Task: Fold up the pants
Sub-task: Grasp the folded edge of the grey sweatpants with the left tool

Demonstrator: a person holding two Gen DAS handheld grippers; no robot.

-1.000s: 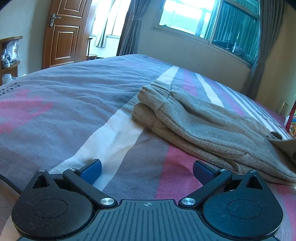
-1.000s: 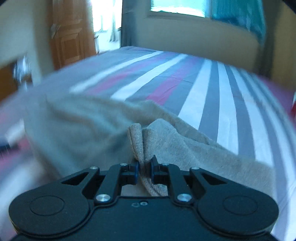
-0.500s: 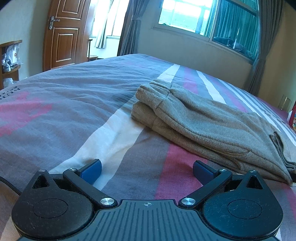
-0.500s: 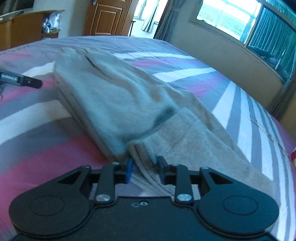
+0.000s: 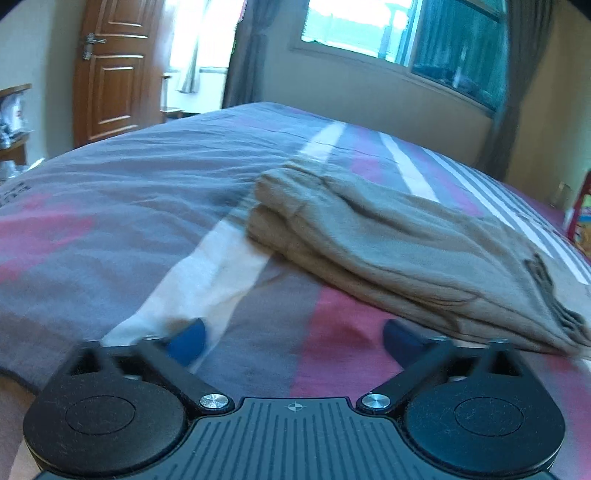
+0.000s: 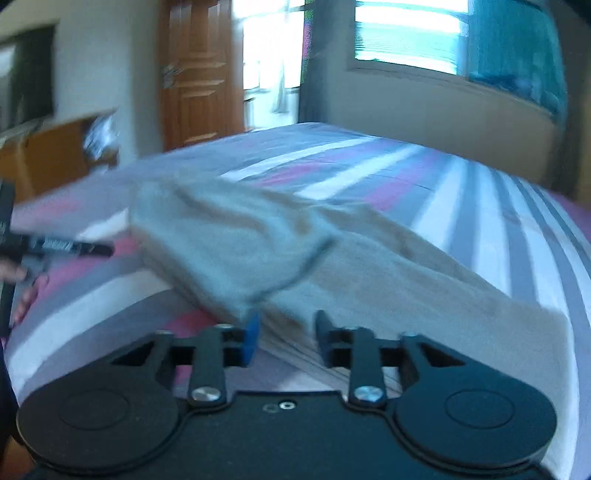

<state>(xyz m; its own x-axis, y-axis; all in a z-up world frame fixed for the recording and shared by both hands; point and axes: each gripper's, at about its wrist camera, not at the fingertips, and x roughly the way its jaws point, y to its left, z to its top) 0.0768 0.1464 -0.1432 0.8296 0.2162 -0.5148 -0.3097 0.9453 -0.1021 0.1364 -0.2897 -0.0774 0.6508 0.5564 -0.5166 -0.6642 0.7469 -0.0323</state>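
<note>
Nearest me, my left gripper (image 5: 293, 334) stands wide over bare striped bedspread (image 5: 110, 206), jaws just narrowing, empty. My right gripper (image 6: 284, 330) is parted, just closing slightly, pants (image 6: 258, 243) hem between the pads, unclamped. Beyond: door (image 5: 110, 74), window (image 5: 388, 29).

Setting: home bedroom. A bed (image 5: 110, 206) under a grey, pink and white striped cover filled most of the view. Beyond it stood a panelled wooden door (image 5: 110, 81), a wide window (image 5: 399, 33) with dark curtains (image 5: 517, 85), and a wooden shelf (image 6: 55, 155).
</note>
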